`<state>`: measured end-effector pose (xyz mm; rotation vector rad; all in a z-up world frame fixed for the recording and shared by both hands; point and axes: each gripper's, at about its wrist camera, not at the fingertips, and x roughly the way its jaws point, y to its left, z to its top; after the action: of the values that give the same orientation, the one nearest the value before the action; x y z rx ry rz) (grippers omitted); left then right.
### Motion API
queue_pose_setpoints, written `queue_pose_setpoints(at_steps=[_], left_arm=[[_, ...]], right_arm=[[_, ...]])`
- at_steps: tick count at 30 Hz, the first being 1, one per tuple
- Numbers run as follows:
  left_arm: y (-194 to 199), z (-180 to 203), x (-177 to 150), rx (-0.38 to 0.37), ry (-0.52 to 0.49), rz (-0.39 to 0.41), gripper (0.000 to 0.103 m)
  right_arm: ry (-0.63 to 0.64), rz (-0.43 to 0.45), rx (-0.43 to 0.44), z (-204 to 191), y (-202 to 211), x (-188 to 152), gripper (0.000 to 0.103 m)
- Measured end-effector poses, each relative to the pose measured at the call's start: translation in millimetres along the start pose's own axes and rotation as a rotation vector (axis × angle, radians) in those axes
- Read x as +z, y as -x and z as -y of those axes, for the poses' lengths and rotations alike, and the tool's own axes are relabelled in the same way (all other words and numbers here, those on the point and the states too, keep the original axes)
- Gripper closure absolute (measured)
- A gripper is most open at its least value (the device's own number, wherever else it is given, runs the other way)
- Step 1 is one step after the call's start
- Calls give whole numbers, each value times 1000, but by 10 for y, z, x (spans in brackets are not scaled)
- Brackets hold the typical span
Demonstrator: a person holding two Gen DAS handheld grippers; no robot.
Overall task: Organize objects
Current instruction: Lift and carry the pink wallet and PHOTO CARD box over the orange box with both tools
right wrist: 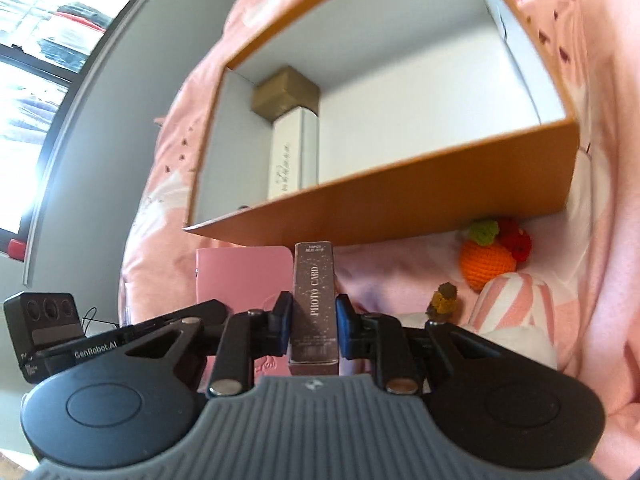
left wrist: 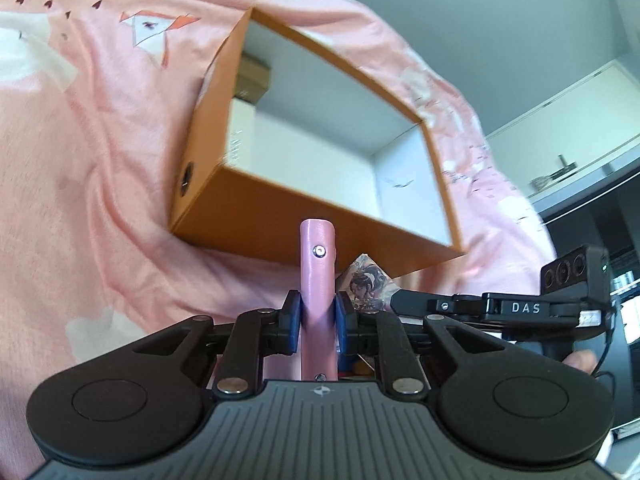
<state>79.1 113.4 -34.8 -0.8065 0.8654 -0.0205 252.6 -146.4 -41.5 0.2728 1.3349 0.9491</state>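
Note:
An orange box [left wrist: 256,216] with a white inside lies open on a pink bedsheet; it also shows in the right wrist view [right wrist: 420,200]. Inside it stand a brown carton [right wrist: 286,92] and a white carton [right wrist: 294,156]. My left gripper [left wrist: 317,316] is shut on a pink binder [left wrist: 317,272], held edge-on just in front of the box. My right gripper [right wrist: 314,312] is shut on a dark glittery "PHOTO CARD" box [right wrist: 314,300], held just below the orange box's near wall. The same pink binder [right wrist: 244,276] shows to its left.
A crocheted orange and red fruit toy [right wrist: 490,256], a small brown-yellow crocheted piece [right wrist: 442,300] and a pink-striped plush [right wrist: 516,312] lie on the sheet at the right. An illustrated card [left wrist: 368,284] lies behind the left gripper. A window [right wrist: 40,80] is at the far left.

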Motion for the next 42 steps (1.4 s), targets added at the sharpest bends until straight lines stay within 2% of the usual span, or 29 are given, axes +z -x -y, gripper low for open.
queue_pose_setpoints(at_steps=[2,4,8,13,17,23,29,34,42], left_arm=[[81,62,33,-25,-3,17,83],[170,127,85,-57,-4,38,83],[343,271,265,-105,-29,93,83],[360,445,592,-108,-89,165,84],[141,485,843,-94,-95,168,83],[-505,395,1013,24,-96,88,84],[-982,185,1006,48,-34,-10,84],[-1199,108,979,54,-12,-74,84],[-1377,71,970,113,-27,-161,84]], right_arm=[[9,29,10,-15,182,-32,79],[19,64,24,-197,225,-95,79],[45,144,56,-283,417,48,79],[78,260,57,-409,701,269,79],[73,324,25,-419,730,533,79],[72,313,-95,-313,322,845,79],[56,276,-170,-67,-33,965,79],[36,260,-195,91,-172,1016,79],[51,253,-247,198,-325,1015,79]])
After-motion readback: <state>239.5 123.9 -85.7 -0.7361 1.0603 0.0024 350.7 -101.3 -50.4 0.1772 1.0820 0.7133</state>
